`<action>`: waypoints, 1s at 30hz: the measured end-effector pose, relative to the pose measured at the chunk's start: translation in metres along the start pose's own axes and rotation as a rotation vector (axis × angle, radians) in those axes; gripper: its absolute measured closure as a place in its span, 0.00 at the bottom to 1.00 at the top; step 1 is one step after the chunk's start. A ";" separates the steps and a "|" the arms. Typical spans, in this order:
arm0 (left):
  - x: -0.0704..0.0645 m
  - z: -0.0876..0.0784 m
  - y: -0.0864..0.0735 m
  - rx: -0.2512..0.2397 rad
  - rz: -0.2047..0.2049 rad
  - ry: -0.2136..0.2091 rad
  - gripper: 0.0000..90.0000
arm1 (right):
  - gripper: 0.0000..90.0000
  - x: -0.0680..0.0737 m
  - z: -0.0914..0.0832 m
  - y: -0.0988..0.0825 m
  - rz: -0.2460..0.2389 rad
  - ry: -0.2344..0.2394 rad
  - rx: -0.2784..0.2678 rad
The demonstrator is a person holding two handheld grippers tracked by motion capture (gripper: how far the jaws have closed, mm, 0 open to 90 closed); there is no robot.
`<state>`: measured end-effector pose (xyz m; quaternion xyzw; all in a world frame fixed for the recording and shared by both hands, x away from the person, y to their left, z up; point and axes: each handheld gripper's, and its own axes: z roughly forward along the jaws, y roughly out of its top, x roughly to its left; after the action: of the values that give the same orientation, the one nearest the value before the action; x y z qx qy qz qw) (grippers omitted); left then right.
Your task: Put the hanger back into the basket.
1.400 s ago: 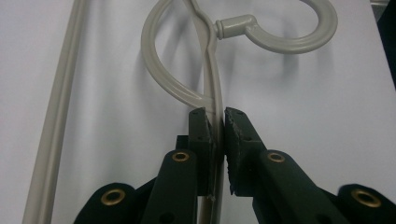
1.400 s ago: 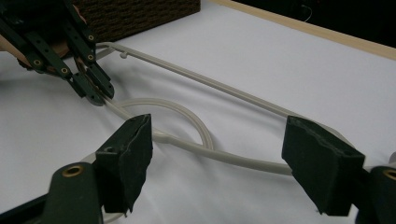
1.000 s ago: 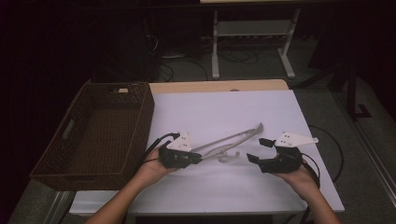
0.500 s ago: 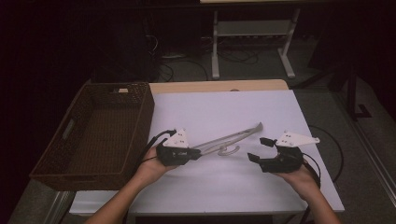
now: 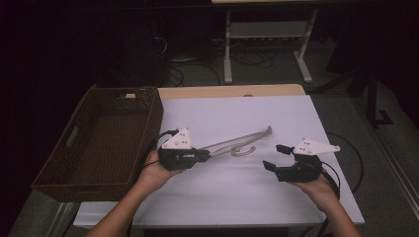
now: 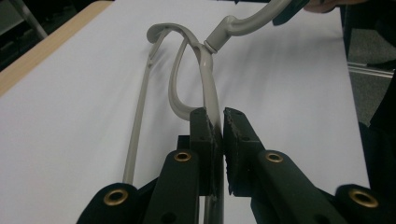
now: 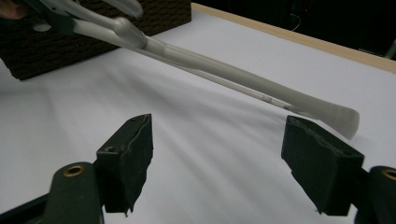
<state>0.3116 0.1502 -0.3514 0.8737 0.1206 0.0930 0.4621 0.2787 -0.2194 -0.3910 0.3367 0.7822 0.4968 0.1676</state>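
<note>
The grey plastic hanger (image 5: 237,143) hangs tilted over the middle of the white table (image 5: 237,207), one arm end pinched in the left gripper (image 5: 205,156), the far end (image 5: 267,130) pointing up and away toward the back right. Its hook (image 5: 245,150) curls beneath the shaft, close to the tabletop; whether it touches I cannot tell. In the left gripper view the jaws are clamped hard on the hanger's arm (image 6: 211,100), with the second arm and the loop running off ahead. The right gripper (image 5: 274,157) waits nearby, just beside the hanger's raised end and apart from it, its jaws spread wide with nothing between them; in the right gripper view the shaft (image 7: 224,70) passes above and beyond them. The brown wicker basket (image 5: 79,133) stands at the table's left edge, close to the left hand (image 5: 155,173). It looks like a lift-and-carry is under way; the next move probably calls for swinging the hanger left over the basket rim, perhaps with the right gripper steadying the free end
</note>
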 end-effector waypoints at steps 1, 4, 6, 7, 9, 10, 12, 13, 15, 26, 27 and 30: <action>0.000 -0.002 0.001 -0.003 0.001 0.001 0.93 | 0.27 0.000 0.000 0.000 0.001 0.000 0.000; 0.001 -0.009 0.006 -0.020 -0.003 0.003 0.93 | 0.27 0.000 -0.002 0.000 0.017 -0.002 0.001; 0.002 -0.014 0.009 -0.037 -0.009 0.006 0.93 | 0.27 -0.001 -0.002 0.000 0.008 -0.007 -0.010; 0.002 -0.017 0.010 -0.044 -0.012 0.010 0.93 | 0.27 -0.001 -0.002 0.000 0.008 -0.006 -0.010; 0.004 -0.022 0.014 -0.051 -0.017 0.017 0.93 | 0.27 -0.002 -0.003 0.000 0.009 -0.008 -0.012; 0.005 -0.025 0.016 -0.051 -0.016 0.019 0.93 | 0.27 -0.002 -0.003 0.001 0.010 -0.008 -0.013; 0.006 -0.031 0.019 -0.052 -0.021 0.030 0.93 | 0.27 -0.001 -0.003 0.001 0.016 -0.007 -0.011; 0.007 -0.034 0.020 -0.052 -0.018 0.035 0.93 | 0.27 -0.001 -0.004 0.001 0.018 -0.007 -0.010; 0.009 -0.042 0.023 -0.055 -0.021 0.042 0.93 | 0.27 -0.001 -0.004 0.001 0.014 -0.007 -0.011; 0.025 -0.102 0.030 -0.105 -0.049 0.133 0.93 | 0.27 -0.002 -0.004 0.001 0.011 -0.015 -0.019; 0.026 -0.106 0.030 -0.110 -0.051 0.139 0.93 | 0.27 -0.002 -0.004 0.001 0.016 -0.014 -0.014; 0.030 -0.123 0.029 -0.118 -0.057 0.164 0.93 | 0.27 -0.002 -0.004 0.001 0.014 -0.016 -0.014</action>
<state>0.3098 0.2394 -0.2572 0.8307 0.1771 0.1580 0.5036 0.2783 -0.2229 -0.3883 0.3447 0.7751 0.5006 0.1725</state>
